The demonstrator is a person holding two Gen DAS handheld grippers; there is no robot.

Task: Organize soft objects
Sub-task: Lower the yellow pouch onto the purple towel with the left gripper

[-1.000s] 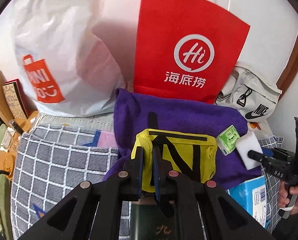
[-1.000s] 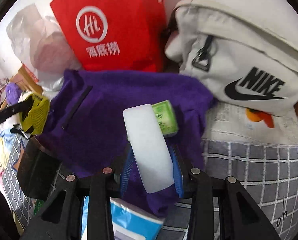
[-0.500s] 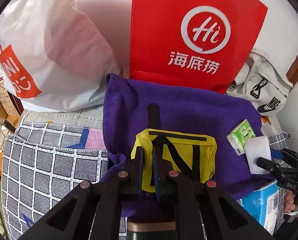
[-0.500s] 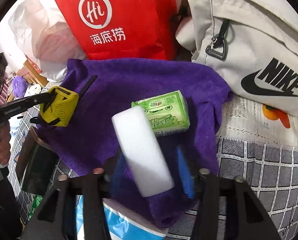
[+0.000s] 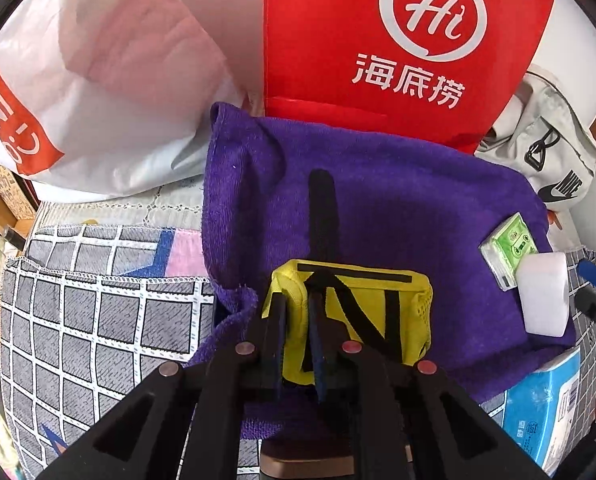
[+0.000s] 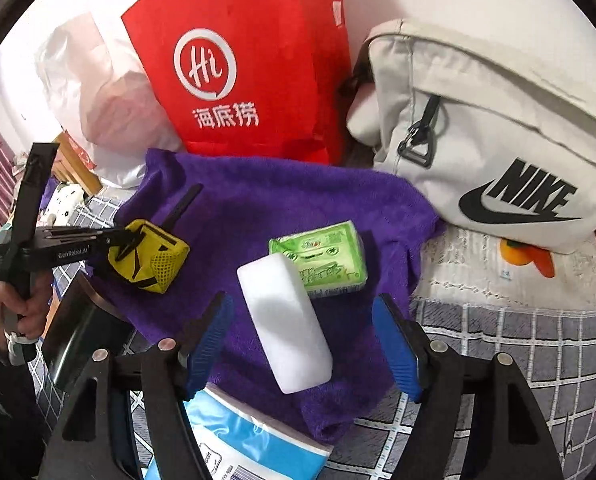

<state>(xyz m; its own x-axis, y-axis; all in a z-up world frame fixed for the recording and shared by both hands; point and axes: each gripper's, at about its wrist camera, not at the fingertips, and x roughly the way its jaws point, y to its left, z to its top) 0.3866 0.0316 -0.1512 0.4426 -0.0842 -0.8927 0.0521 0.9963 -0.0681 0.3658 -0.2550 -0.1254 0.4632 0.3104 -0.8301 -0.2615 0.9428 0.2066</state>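
Bedspread point(image 5: 97, 320), purple towel point(image 5: 378, 200): white sponge point(image 6: 285, 320)

Ahead of me: red paper bag point(image 5: 398, 48) w/ white "Hi" logo, upright vs wall. White plastic bag point(image 5: 97, 80) just beside it, orange print. Off-white Nike bag point(image 6: 498, 128) on other side. Under all: grey checked bedsheet point(image 5: 97, 320). Blue-white tissue pack point(image 6: 249, 436) nr my bottom edge.

left gripper point(image 5: 295, 336): jaws nipped on yellow pouch point(image 5: 362, 316), opening slightly
right gripper point(image 6: 304, 340): jaws opening, clear of white block point(image 6: 285, 324)
left hand point(image 6: 15, 306): 9 o'clock, on handle
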